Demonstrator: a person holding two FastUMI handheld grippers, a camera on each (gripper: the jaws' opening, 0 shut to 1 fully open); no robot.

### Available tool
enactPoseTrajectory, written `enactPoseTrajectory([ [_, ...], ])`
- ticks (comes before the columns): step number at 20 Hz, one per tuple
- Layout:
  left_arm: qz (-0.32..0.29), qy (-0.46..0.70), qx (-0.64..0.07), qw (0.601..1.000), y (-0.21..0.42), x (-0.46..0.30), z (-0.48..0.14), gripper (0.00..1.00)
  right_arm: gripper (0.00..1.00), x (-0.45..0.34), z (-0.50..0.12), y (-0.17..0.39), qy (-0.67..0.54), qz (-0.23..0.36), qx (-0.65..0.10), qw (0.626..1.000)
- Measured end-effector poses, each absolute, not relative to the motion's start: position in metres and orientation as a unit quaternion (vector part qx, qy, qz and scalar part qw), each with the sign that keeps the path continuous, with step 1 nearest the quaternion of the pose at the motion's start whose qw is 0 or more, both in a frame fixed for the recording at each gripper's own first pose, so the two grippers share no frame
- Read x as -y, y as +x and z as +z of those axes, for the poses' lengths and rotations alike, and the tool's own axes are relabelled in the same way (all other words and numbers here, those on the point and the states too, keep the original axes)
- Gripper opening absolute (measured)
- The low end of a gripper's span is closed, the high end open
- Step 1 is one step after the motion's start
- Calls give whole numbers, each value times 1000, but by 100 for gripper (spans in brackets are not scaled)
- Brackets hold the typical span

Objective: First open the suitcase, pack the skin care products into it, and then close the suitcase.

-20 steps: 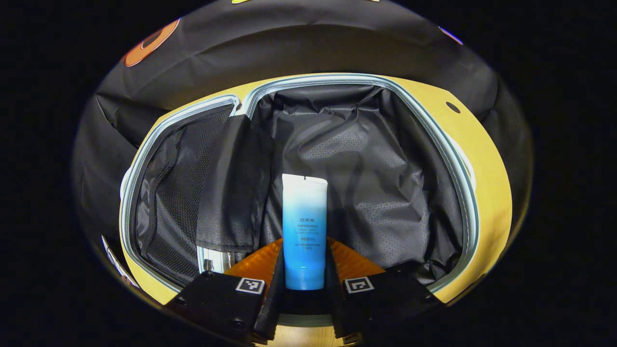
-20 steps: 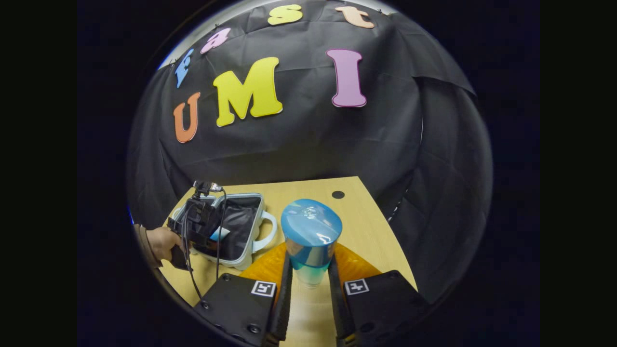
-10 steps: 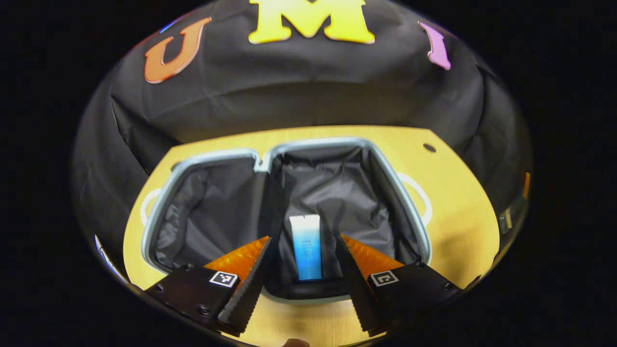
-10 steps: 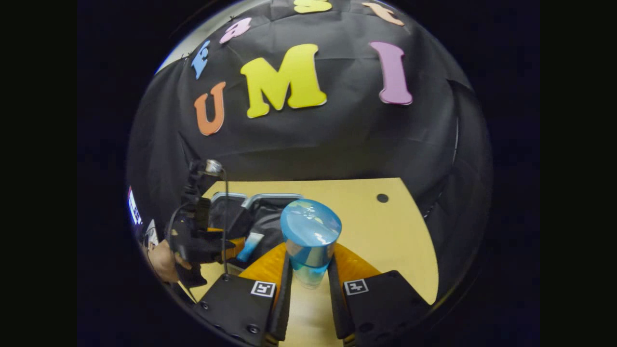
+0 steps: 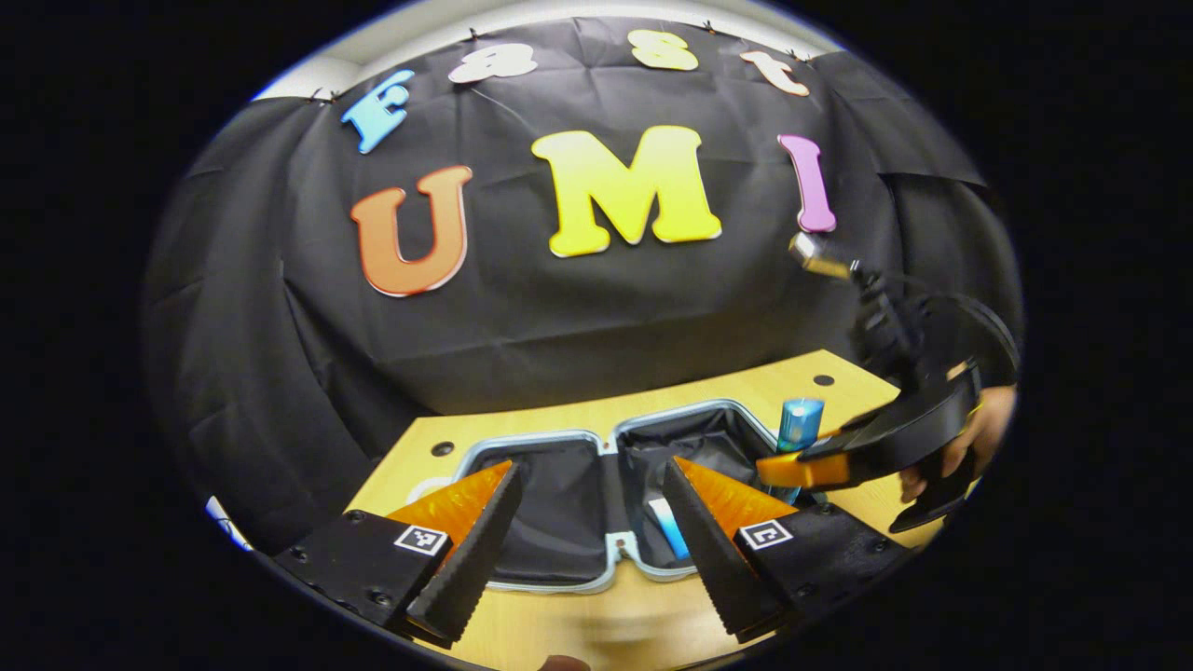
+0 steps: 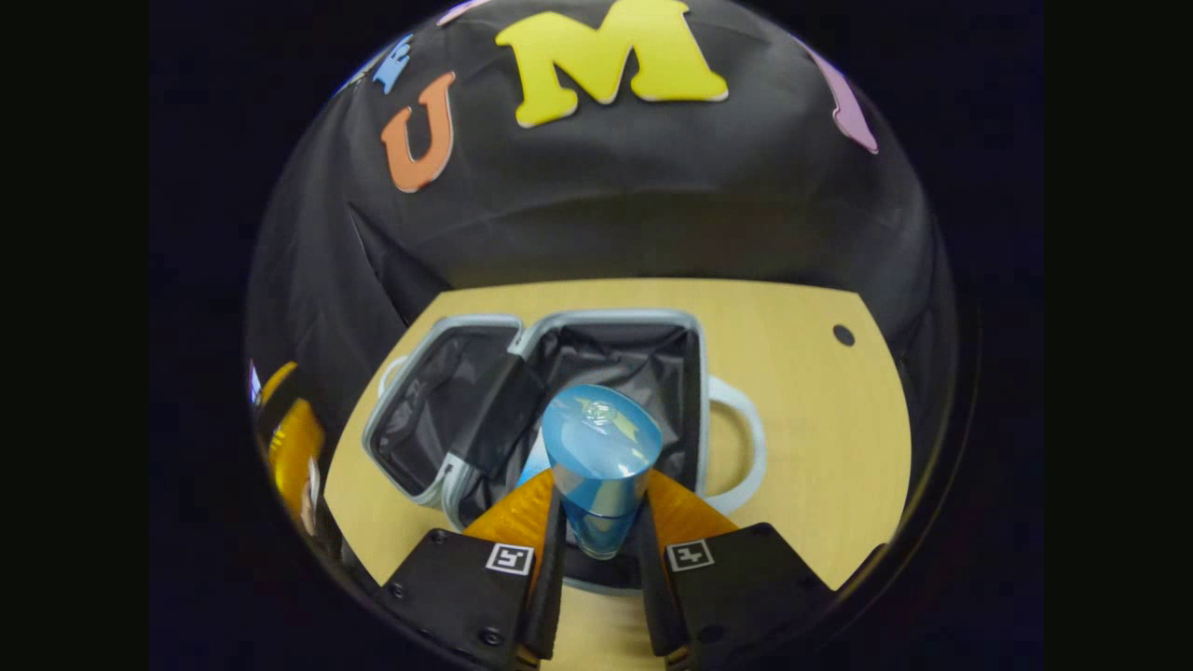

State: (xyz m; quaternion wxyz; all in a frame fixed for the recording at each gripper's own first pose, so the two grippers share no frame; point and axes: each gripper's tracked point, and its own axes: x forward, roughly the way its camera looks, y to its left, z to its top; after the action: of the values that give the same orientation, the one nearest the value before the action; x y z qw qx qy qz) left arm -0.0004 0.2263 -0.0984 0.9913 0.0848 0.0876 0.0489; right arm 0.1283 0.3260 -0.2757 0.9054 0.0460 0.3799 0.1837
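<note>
Suitcase [image 5: 559, 494] lies open on the wooden table [image 5: 419, 466], both halves flat and lined with dark fabric, their pale rims meeting at a hinge in the middle. In the left gripper view, the left gripper [image 5: 587, 536] hangs above the near edge of the case with its fingers spread wide and nothing between them. Through that gap a blue-and-white tube [image 5: 669, 528] lies on the lining of the right-hand half, close to the near rim.

Farther off at the right of this same view, the right gripper [image 5: 792, 463] reaches in over the far right corner of the case, carried by a hand [image 5: 969, 438], and a blue bottle [image 5: 800, 424] stands upright between its fingers.

From the right gripper view the same bottle [image 6: 601, 457] appears close up, seen from its rounded blue cap, with both fingers of the right gripper [image 6: 601, 540] pinching its clear lower body from either side. It hangs over the right-hand half of the suitcase [image 6: 485, 391], whose two white handles [image 6: 746, 438] stick out at the sides; whether the bottle touches the lining I cannot tell. A sliver of the tube [image 6: 533, 463] peeks out just left of the bottle. At the far left edge of this view a blurred orange shape shows, too distorted to make out.
</note>
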Motion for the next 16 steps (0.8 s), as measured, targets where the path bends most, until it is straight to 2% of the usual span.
enactPoseTrajectory([
  [3,72,81,-82,991,-12,-254,-91,98,35,-337,-308,130,39,169,-415,893],
  [4,81,79,-80,990,-15,-268,-91,98,32,-340,-313,130,34,164,-421,891],
  [6,94,69,-76,990,-19,-288,-90,98,35,-345,-324,129,37,158,-439,884],
  [10,117,20,-59,991,-17,-324,-86,98,35,-354,-326,152,69,134,-442,884],
  [16,170,3,-75,983,-5,-388,-107,98,35,-356,-354,180,108,84,-478,868],
])
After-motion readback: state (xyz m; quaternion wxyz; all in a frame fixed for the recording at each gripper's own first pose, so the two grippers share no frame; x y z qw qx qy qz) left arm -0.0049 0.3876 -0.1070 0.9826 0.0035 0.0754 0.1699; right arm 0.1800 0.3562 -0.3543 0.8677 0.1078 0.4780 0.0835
